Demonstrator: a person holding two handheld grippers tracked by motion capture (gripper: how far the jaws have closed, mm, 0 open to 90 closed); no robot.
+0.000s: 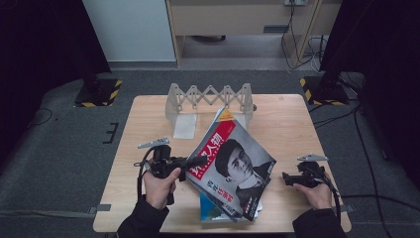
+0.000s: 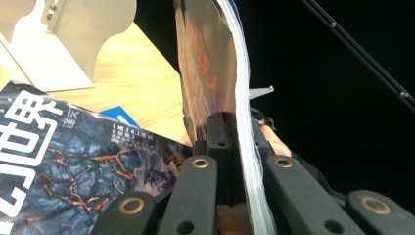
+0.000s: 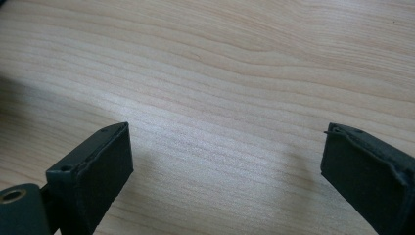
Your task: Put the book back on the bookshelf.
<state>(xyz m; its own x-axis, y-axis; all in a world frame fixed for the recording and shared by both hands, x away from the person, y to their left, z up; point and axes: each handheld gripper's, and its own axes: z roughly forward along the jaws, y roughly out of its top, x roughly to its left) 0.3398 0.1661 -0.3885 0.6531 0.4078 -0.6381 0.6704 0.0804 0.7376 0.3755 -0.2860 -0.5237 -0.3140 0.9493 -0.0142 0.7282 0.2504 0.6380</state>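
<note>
A magazine with a red title and a portrait on its cover (image 1: 233,166) is tilted up off a small pile of magazines on the wooden table (image 1: 148,116). My left gripper (image 1: 200,161) is shut on its left edge; in the left gripper view the jaws pinch the magazine's edge (image 2: 235,98) seen end-on. Beneath it lies a dark magazine with orange cracks (image 2: 73,166) and a blue one (image 1: 210,210). My right gripper (image 1: 287,177) rests low at the table's right, open, its fingertips (image 3: 105,161) wide apart over bare wood.
A white accordion-style metal book rack (image 1: 210,99) stands at the table's far side, its end plate (image 2: 73,39) close behind the pile. Black stands with yellow-striped feet (image 1: 96,94) flank the table on the floor. Cables trail at the right.
</note>
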